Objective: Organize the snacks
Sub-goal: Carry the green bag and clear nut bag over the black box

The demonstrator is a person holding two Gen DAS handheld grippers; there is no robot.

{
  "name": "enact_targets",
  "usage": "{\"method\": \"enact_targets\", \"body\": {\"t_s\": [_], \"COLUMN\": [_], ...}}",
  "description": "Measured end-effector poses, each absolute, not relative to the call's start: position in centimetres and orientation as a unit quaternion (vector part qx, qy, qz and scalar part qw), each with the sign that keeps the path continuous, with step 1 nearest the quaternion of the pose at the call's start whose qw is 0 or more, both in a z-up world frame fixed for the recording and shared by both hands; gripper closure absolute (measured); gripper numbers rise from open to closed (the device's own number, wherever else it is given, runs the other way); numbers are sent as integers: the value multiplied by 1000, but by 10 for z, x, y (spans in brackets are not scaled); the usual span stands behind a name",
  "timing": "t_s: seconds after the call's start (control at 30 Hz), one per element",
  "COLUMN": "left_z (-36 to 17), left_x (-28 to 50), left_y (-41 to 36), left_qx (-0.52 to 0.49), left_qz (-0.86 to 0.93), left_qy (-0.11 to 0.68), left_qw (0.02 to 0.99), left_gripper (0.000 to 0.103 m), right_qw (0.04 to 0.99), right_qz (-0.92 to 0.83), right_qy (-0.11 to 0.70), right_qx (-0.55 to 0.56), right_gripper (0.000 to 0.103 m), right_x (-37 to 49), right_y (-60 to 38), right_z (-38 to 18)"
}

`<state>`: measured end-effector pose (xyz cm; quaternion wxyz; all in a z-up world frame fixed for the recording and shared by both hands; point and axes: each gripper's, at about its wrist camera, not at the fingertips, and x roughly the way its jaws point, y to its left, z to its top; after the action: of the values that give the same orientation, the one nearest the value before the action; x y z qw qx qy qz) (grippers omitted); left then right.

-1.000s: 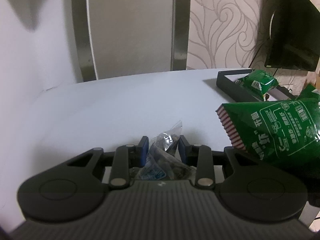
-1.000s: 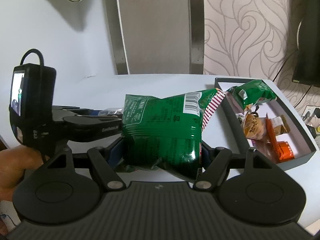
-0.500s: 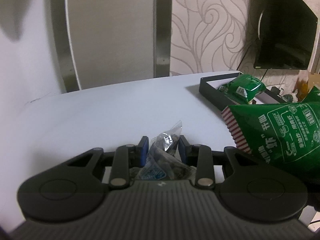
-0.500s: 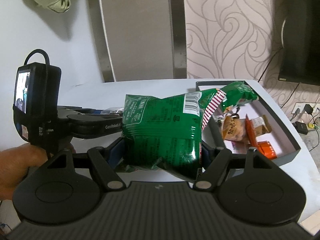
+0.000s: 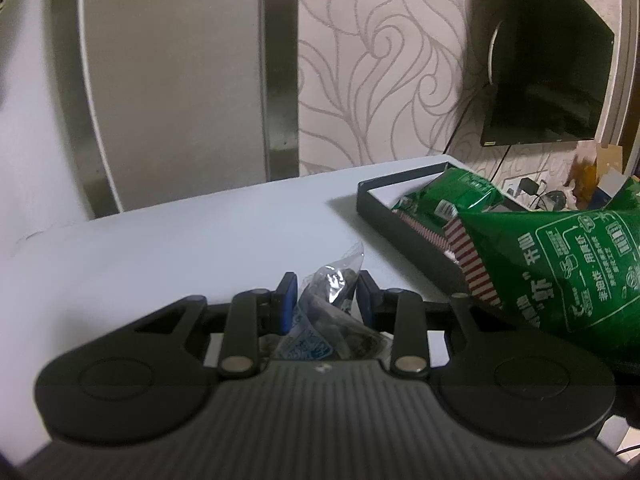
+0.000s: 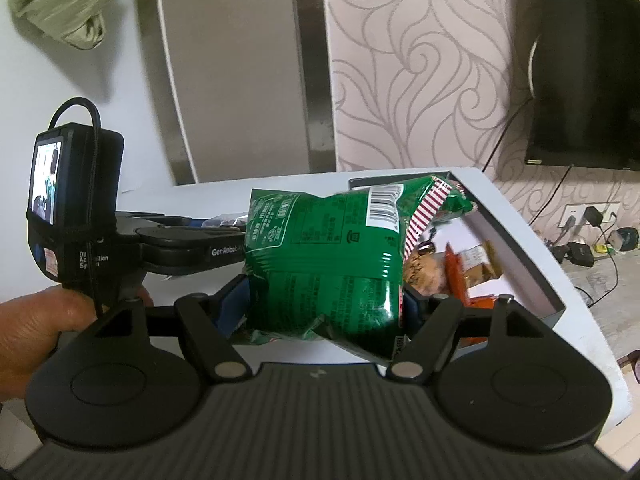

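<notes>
My left gripper (image 5: pixel 325 294) is shut on a small clear snack packet (image 5: pixel 328 312) with dark contents, held above the white table (image 5: pixel 180 248). My right gripper (image 6: pixel 324 304) is shut on a large green snack bag (image 6: pixel 324 256) with a red-striped edge; the bag also shows in the left wrist view (image 5: pixel 560 268) at the right. A dark box (image 5: pixel 384 216) with a white inside stands at the table's right, holding another green bag (image 5: pixel 452 196). In the right wrist view the box (image 6: pixel 532 268) holds several orange and brown snack packs (image 6: pixel 460 264).
The left gripper's body and screen (image 6: pixel 72 208) sit at the left in the right wrist view, with the hand (image 6: pixel 40 320) on it. A black TV (image 6: pixel 588 92) hangs on the patterned wall. Plugs and cables (image 6: pixel 588 236) lie beyond the table's right edge.
Both grippers have swung to the right with their packets still held. The dark box now sits closer and more central in both views.
</notes>
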<state>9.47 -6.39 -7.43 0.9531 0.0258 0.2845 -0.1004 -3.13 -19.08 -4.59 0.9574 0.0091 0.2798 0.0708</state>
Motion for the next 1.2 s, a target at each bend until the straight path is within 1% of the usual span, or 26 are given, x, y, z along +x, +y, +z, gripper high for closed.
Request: {"method": "enact_targets", "body": {"t_s": [0.63,0.7,0.77,0.93,1.03,1.2], "left_z": [-70,-70,-70,-69,-72,-72], "left_x": [132,136,140,148,153,155], "left_y": [-104,-109,-112,-128,-137,-143], "left_qx": [34,35,34,41,45,41], "left_qz": [-132,-133,-136,-144,-148,-148], "left_qy": [278,277,279,274,276,279], "left_qw": [951,951,950,950,949,948], "left_gripper": [68,72,79,79,84,84], "right_qw": [962,961,961,961,959,958], "right_qz": [29,27,23,13,9,7], "right_qy": [272,273,274,276,281,285], "right_qx": [17,18,18,22,20,22], "right_gripper": [25,25,25,25,25,25], "right_x": [-7,-6,-5,-2,1,5], "right_y": [-228,-232,-237,-250,-255,-264], "right_z": [-42,-42,-42,-43,-45,-47]}}
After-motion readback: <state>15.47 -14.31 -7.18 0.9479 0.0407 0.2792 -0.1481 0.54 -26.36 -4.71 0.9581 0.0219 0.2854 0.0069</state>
